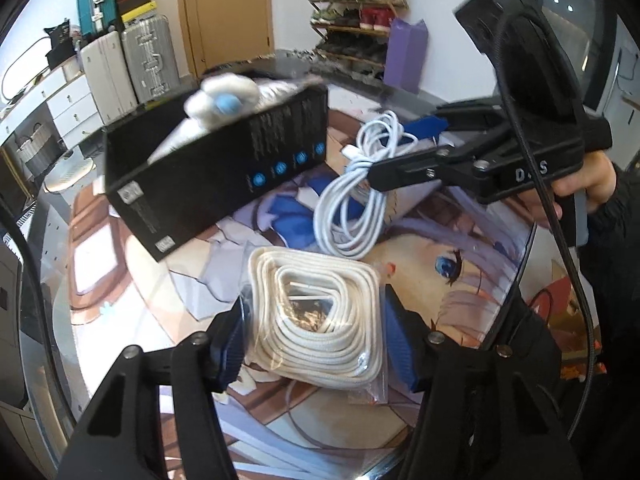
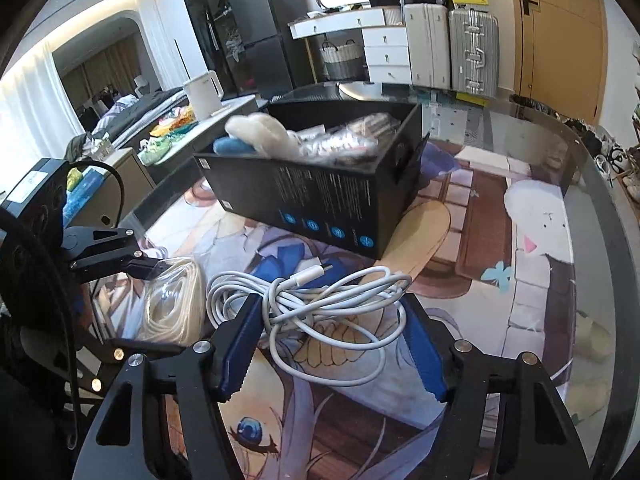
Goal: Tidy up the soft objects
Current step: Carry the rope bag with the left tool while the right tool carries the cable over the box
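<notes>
A black open box (image 1: 224, 168) stands on the printed table mat and holds a white and blue plush toy (image 1: 222, 98) and plastic-wrapped items; it also shows in the right wrist view (image 2: 320, 188). My left gripper (image 1: 316, 332) is closed around a bagged coil of cream rope (image 1: 320, 320), which also shows in the right wrist view (image 2: 172, 304). My right gripper (image 2: 332, 344) is open, its blue pads on either side of a coiled white USB cable (image 2: 320, 304) lying on the mat; the cable also shows in the left wrist view (image 1: 356, 196), beside the right gripper (image 1: 400, 152).
The round glass table has a printed anime mat (image 2: 500, 240). Suitcases (image 2: 472, 48) and white drawers (image 2: 386, 56) stand behind it. A shoe rack (image 1: 356, 12) and a purple bag (image 1: 406, 54) are past the table's far side. A white kettle (image 2: 202, 94) stands on a counter.
</notes>
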A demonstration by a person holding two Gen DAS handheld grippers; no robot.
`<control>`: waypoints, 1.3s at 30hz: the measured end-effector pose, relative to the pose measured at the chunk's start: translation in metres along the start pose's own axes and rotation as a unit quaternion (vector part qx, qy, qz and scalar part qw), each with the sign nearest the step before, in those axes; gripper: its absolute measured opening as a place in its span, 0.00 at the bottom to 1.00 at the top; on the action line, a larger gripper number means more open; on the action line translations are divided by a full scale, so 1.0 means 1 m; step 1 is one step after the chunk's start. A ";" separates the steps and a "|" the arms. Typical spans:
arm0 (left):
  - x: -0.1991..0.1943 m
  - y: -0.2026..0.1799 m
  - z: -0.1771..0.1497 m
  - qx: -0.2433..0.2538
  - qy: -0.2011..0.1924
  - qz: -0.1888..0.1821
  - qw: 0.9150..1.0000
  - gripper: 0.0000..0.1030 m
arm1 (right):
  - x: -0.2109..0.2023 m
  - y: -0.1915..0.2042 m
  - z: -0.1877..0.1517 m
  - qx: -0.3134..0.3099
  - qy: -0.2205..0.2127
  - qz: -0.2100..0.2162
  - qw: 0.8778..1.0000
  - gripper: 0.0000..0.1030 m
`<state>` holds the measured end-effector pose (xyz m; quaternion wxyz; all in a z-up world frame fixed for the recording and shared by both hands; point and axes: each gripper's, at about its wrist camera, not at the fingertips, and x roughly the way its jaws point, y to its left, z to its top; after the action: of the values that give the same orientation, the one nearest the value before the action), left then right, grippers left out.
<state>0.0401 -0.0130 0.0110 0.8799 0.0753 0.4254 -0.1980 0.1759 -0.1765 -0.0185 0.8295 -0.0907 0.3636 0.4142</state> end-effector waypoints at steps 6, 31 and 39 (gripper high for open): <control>-0.020 0.007 0.007 -0.018 -0.036 0.003 0.999 0.57 | -0.024 0.002 0.007 0.001 -0.033 0.005 0.999 0.67; -0.050 0.070 0.049 -0.099 -0.113 0.087 0.985 0.57 | -0.067 0.001 0.059 0.042 -0.142 -0.067 0.987 0.67; -0.029 0.080 0.067 -0.097 -0.108 0.112 0.983 0.57 | -0.043 -0.004 0.088 0.050 -0.127 -0.115 0.984 0.67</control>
<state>0.1050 0.0474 0.0730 0.9404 0.0152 0.3338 -0.0635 0.2085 -0.1657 0.0729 0.9146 -0.0369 0.2627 0.3051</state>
